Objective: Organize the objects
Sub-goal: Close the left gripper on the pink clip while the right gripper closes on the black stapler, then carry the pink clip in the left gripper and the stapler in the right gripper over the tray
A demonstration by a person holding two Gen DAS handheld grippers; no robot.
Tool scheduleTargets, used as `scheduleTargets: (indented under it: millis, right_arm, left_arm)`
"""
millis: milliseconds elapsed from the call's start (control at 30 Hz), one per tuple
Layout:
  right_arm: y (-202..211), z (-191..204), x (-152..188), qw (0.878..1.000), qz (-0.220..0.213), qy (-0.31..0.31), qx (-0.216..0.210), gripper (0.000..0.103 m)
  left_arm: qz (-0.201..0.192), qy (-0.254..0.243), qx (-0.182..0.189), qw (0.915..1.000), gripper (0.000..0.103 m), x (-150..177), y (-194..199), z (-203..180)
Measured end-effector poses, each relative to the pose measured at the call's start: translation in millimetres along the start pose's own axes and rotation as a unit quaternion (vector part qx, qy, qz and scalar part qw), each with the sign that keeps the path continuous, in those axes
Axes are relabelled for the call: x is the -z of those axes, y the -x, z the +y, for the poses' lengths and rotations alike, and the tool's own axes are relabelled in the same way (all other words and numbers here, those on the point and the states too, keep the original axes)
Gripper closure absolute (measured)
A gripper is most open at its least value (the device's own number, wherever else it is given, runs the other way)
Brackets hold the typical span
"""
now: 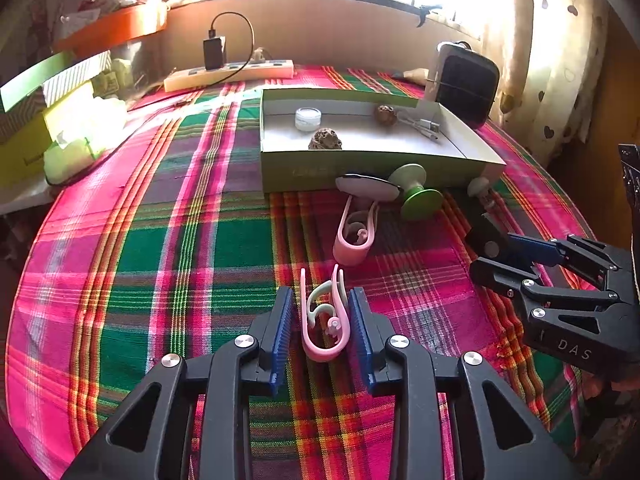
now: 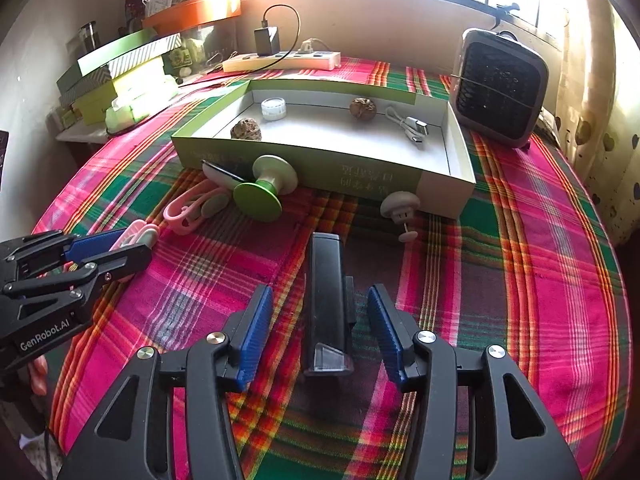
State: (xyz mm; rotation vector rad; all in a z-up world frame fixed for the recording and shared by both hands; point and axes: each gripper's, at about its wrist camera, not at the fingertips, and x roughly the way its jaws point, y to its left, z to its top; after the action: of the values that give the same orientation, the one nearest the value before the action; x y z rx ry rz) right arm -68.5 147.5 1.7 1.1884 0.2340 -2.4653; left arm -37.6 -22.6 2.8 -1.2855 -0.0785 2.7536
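My left gripper (image 1: 322, 320) is open with its blue pads on either side of a pink and white clip (image 1: 326, 318) lying on the plaid cloth. My right gripper (image 2: 320, 330) is open around a black stapler (image 2: 328, 304), a gap on each side. A second pink clip (image 1: 356, 232) lies ahead, by a green spool (image 1: 416, 192) and a white knob (image 2: 400, 204). The shallow green-sided box (image 1: 360, 168) holds a small white jar (image 1: 308, 118), two brown nuts (image 1: 325, 139) and a white cable (image 1: 426, 126).
A black fan heater (image 2: 500, 92) stands behind the box at the right. A power strip with a charger (image 2: 280, 60) lies at the back. Stacked green boxes (image 2: 120, 76) and an orange tray sit at the left. The curtain hangs at the right.
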Motion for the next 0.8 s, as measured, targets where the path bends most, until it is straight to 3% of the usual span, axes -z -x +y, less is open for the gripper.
scheduleTargets:
  millis: [300, 633, 800]
  right_arm:
    - [-0.7, -0.9, -1.6, 1.000, 0.000, -0.002, 0.002, 0.053]
    - [0.5, -4.0, -2.6, 1.000, -0.003, -0.009, 0.012, 0.078]
    - [0.6, -3.3, -2.5, 1.000, -0.003, -0.008, 0.012, 0.078]
  left_arm:
    - [0.000, 0.000, -0.006, 1.0000, 0.074, -1.9, -1.8, -0.6]
    - [-0.001, 0.001, -0.011, 0.9999, 0.081, -1.3, -1.8, 1.2]
    - [-0.001, 0.002, -0.010, 0.9999, 0.081, -1.4, -1.7, 2.2]
